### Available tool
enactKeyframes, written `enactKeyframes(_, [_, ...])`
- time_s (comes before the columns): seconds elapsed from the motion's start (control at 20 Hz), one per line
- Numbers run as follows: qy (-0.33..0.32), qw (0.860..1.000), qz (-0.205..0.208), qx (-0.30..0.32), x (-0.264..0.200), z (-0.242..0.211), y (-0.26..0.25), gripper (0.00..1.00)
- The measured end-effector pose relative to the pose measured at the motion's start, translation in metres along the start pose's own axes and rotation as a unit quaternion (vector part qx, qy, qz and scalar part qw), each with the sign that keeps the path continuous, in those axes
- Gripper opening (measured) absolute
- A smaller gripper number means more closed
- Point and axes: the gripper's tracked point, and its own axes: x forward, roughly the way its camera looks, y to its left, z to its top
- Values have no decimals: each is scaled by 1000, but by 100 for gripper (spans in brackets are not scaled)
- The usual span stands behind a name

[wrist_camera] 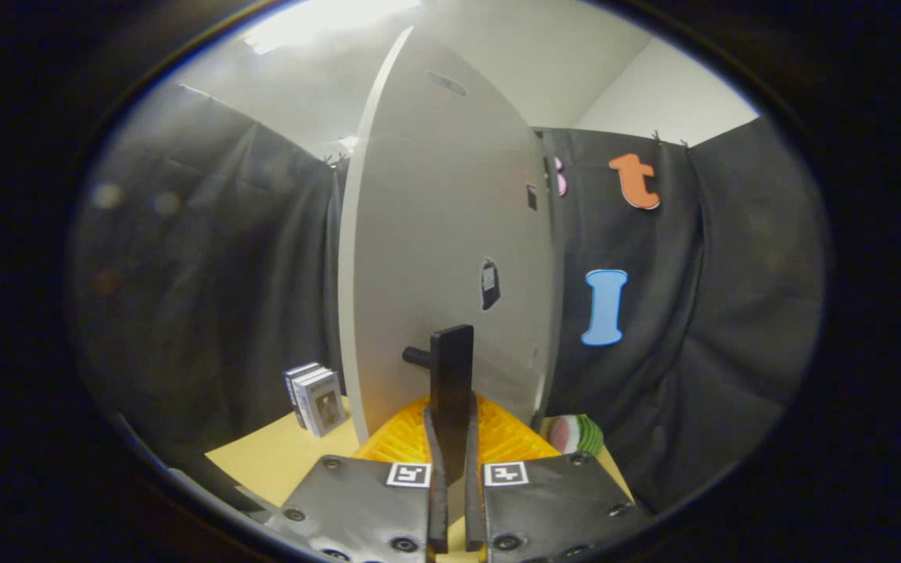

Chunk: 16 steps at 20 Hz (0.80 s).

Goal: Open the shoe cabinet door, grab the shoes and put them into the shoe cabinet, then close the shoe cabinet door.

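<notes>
The white shoe cabinet door (435, 234) stands tall just ahead of me, turned so that I see its thin left edge and one broad face. A black bar handle (452, 356) sticks out from that face on a short black stub. My gripper (450, 414) is shut on the lower part of this handle, with one finger pressing on each side. The cabinet's inside is hidden behind the door.
An orange ribbed thing (501, 438) lies on the tan table (278, 457) beyond the fingers, at the door's foot. A pink and green striped object (577, 434) sits to its right. Small upright boxes (316, 400) stand left of the door.
</notes>
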Motion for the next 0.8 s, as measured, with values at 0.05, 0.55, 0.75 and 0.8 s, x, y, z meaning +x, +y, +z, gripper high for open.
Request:
enactKeyframes(0.05, [-1,1000,-10,4,-2,-1,-7,10])
enactKeyframes(0.55, [2,994,-99,46,-11,-3,-68,4])
enactKeyframes(0.75, [-1,995,-87,57,-7,-2,-77,2])
enactKeyframes(0.8, [0,995,-83,50,-8,-3,-76,2])
